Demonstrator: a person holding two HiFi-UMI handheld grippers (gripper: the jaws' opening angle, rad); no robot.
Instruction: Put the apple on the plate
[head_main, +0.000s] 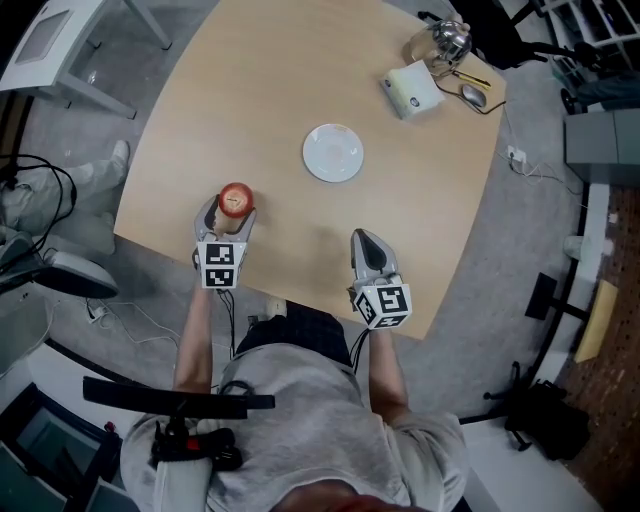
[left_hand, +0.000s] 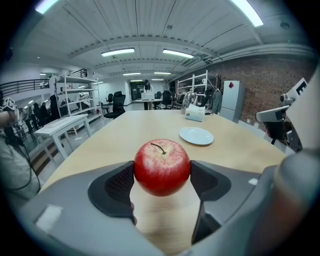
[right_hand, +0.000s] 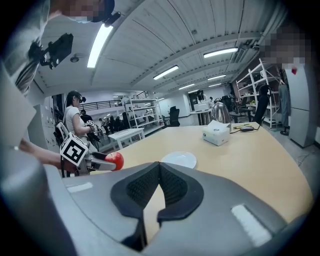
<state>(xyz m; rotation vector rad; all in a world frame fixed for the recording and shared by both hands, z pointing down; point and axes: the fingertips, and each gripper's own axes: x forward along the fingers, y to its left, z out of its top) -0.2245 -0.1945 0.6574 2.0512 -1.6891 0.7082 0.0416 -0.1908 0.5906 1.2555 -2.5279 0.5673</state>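
One broad wooden table (head_main: 300, 80) carries everything, and the apple (head_main: 236, 199) is at its near left edge, right between the jaws of my left gripper (head_main: 229, 214). From the apple, the white plate (head_main: 333, 152) lies well apart at about 2 o'clock in the head view, bare and near the table's middle. From my right gripper (head_main: 362, 237) the plate is at roughly 12 o'clock.

Both my forearms reach forward from my body over the near edge, the left forearm (head_main: 195, 330) almost straight and the right forearm (head_main: 385, 370) angled slightly inward. Each gripper tips downward toward the wood, its marker cube (head_main: 220, 265) facing up.

My left gripper stands wide, its two dark pads (left_hand: 116, 186) pressed on opposite sides of the red apple, stem up. Whether the fruit touches the table I cannot tell. My right gripper holds nothing; its pads (right_hand: 172, 186) meet at the tips.

At the far right corner, around 1 o'clock from the plate, sit a tissue box (head_main: 412, 88), a kettle (head_main: 450, 40) and a mouse (head_main: 472, 95).
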